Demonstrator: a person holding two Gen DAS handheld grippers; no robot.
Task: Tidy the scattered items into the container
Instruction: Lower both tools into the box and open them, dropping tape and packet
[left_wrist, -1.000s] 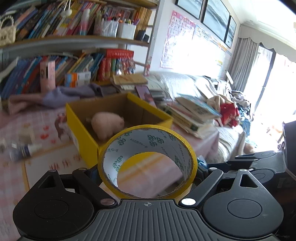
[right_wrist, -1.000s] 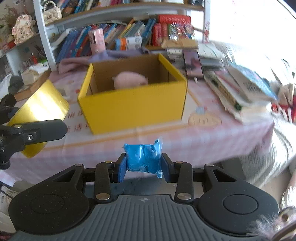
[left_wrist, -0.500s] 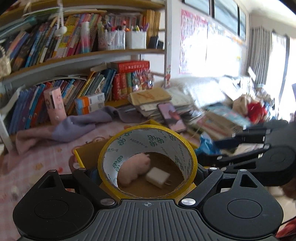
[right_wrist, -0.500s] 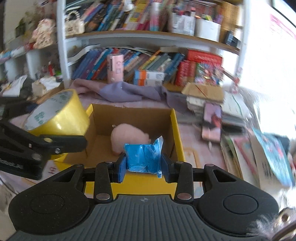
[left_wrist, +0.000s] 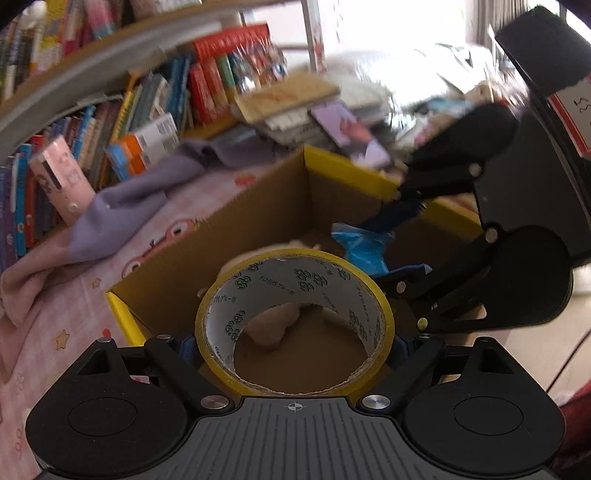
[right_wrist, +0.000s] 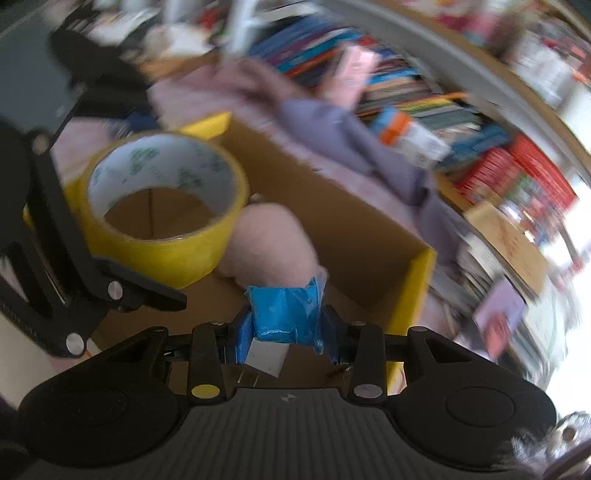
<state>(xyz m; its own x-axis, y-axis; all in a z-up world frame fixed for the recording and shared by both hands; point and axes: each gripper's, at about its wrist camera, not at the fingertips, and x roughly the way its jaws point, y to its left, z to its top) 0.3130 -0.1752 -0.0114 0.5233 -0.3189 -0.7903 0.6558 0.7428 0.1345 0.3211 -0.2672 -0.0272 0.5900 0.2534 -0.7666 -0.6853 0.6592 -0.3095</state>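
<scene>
- Left gripper (left_wrist: 294, 341): fingers clenched across the outer band of the yellow tape roll (left_wrist: 293, 325), which hangs over the open yellow box (left_wrist: 354, 173). The roll is probably stiff, light and hollow, so the two-sided hold on the rim suits it.
- Right gripper (right_wrist: 286, 332): fingers clenched on a blue packet (right_wrist: 284, 314), also above the box interior. The wrapper looks soft, crinkly and likely slippery; a hold across its bulk seems safest.
- Inside the box: a pink plush toy (right_wrist: 269, 247) and a small white block (right_wrist: 266, 356) lie below both loads.
- The two grippers sit near each other and may collide.
- Beyond, on the tabletop: a purple cloth (left_wrist: 122, 218); farther back, books on a shelf (left_wrist: 207, 85).
</scene>
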